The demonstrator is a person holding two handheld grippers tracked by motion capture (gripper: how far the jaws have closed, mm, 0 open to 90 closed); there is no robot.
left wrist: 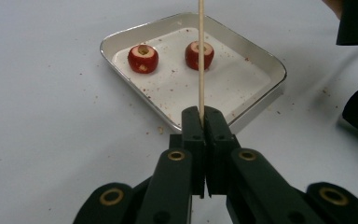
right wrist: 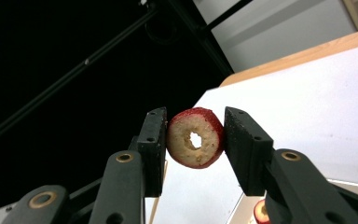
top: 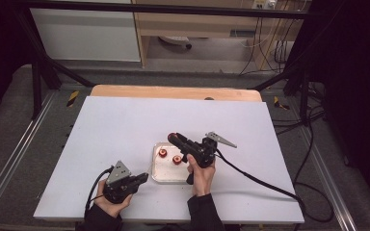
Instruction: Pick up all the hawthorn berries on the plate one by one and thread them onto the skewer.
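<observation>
The left gripper (left wrist: 201, 116) is nearest, its jaws pressed together on a thin wooden skewer (left wrist: 201, 56) that rises straight out of them. Just beyond it on the white bench (top: 115, 125) sits a shallow metal tray (left wrist: 261, 58), used here as the landmark. Two cored red fruits lie at the tray's far side, one (left wrist: 143, 58) toward its left corner and the other (left wrist: 199, 54) beside it, behind the skewer. Crumbs are scattered in and around the tray.

The right gripper (right wrist: 195, 137) is clamped on a third cored fruit (right wrist: 196, 138), held by its red sides so the hole through its middle faces the camera. In the high view this gripper (top: 173, 138) is raised above the tray's far edge, angled up and away from the person, with the hand (top: 201, 174) wrapped round its handle just right of the tray. The left hand (top: 112, 202) rests low near the bench, left of the tray, its gripper pointing toward the tray.

The step looks like threading the fruit onto the skewer. To do it well, the hole should probably be lined up with the skewer's tip and the fruit slid on along the stick's axis; any sideways push may bend or snap it. A firm grip on the skewer and only moderate squeeze on the soft fruit seem wise.
</observation>
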